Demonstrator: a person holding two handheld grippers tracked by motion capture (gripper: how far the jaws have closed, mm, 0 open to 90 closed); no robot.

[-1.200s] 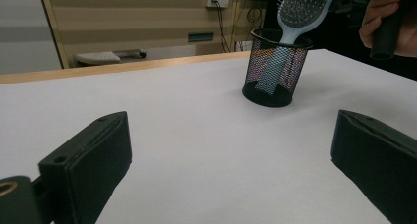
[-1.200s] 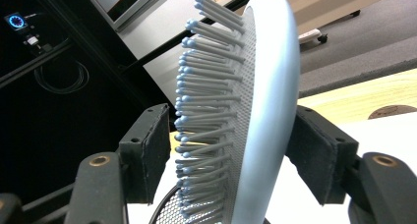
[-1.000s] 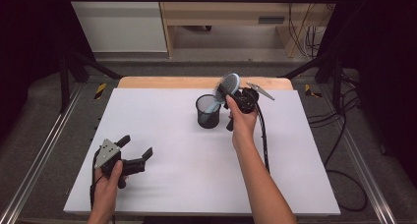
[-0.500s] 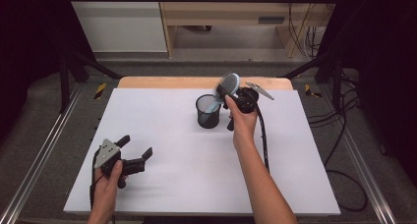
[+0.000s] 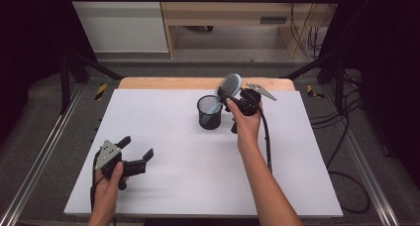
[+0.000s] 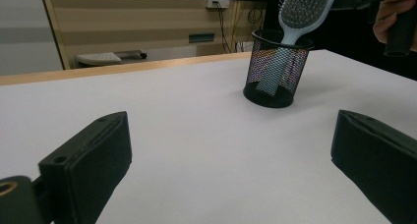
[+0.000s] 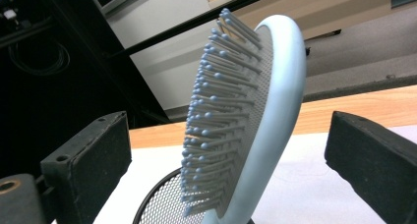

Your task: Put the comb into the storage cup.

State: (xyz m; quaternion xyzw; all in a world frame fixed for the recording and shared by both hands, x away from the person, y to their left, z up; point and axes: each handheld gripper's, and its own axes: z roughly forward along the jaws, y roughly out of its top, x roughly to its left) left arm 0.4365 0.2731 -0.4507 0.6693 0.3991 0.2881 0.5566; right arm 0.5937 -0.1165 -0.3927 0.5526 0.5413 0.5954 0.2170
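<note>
Both my jaws stand open: my right gripper [image 5: 234,98] has just been opening, freeing the hairbrush [image 5: 229,85] into the mesh cup [image 5: 209,113] at upper centre; next I back away, with my left gripper [image 5: 134,151] idle.

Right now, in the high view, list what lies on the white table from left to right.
left gripper → black mesh cup → hairbrush leaning out of the cup → right gripper, jaws just opened, apart on either side of the brush head.
</note>
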